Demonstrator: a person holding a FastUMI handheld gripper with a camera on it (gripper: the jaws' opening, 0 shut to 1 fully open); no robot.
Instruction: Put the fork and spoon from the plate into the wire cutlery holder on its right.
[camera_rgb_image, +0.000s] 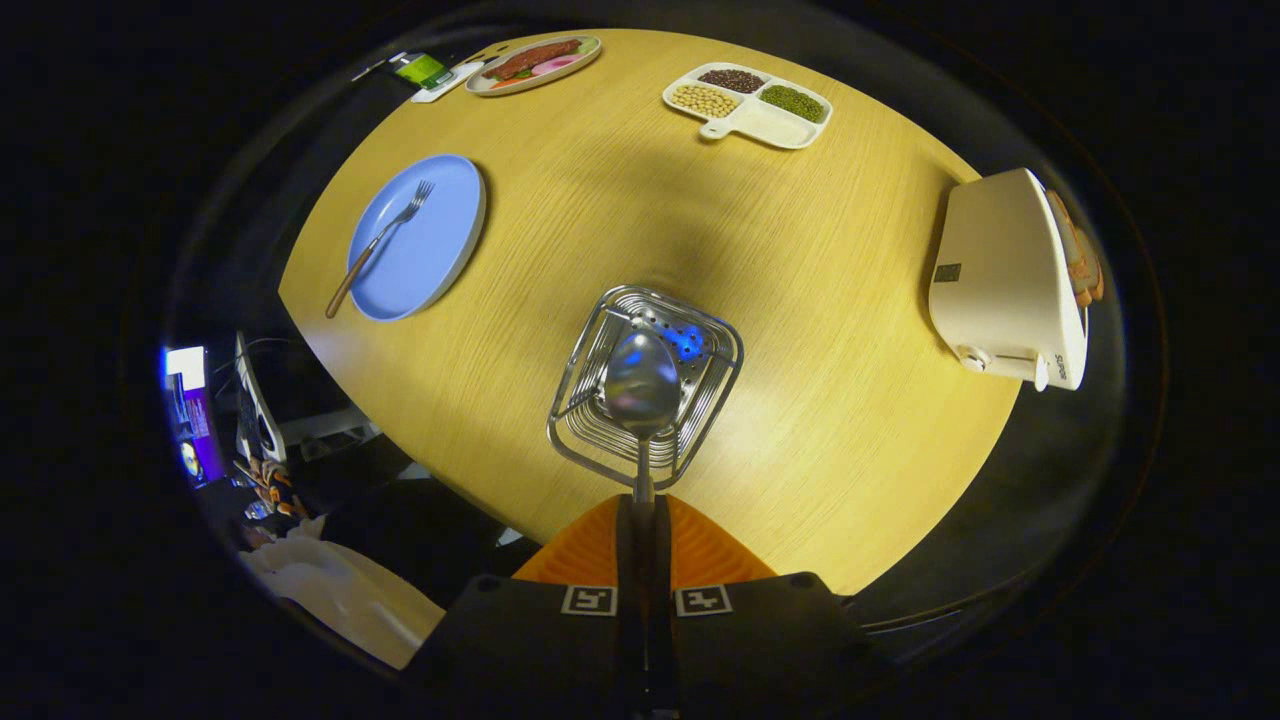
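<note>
Through the gripper view we see the hand-held gripper (642, 510) with its two orange ribbed fingers (590, 550) pressed together on the thin handle of a polished metal spoon (642, 385), whose bowl juts out just ahead of the fingertips. The bowl hangs right above the open mouth of the square silver wire cutlery holder (700, 400), which stands on the round pale wooden worktop (800, 300); we cannot tell whether the spoon touches the wires. Well apart from the holder, beyond the fingers and off to one side, lies the round light-blue plate (440, 250), and on it rests the metal fork with a brown wooden handle (378, 245), its handle end poking over the plate's rim. We judge the spoon half of the job nearly done and the fork not yet begun. The spoon looks light, stiff and slick, so it could swivel in a grip this narrow. For the fork, we would take the wooden handle where it overhangs the rim, since it should slip less than bare steel
</note>
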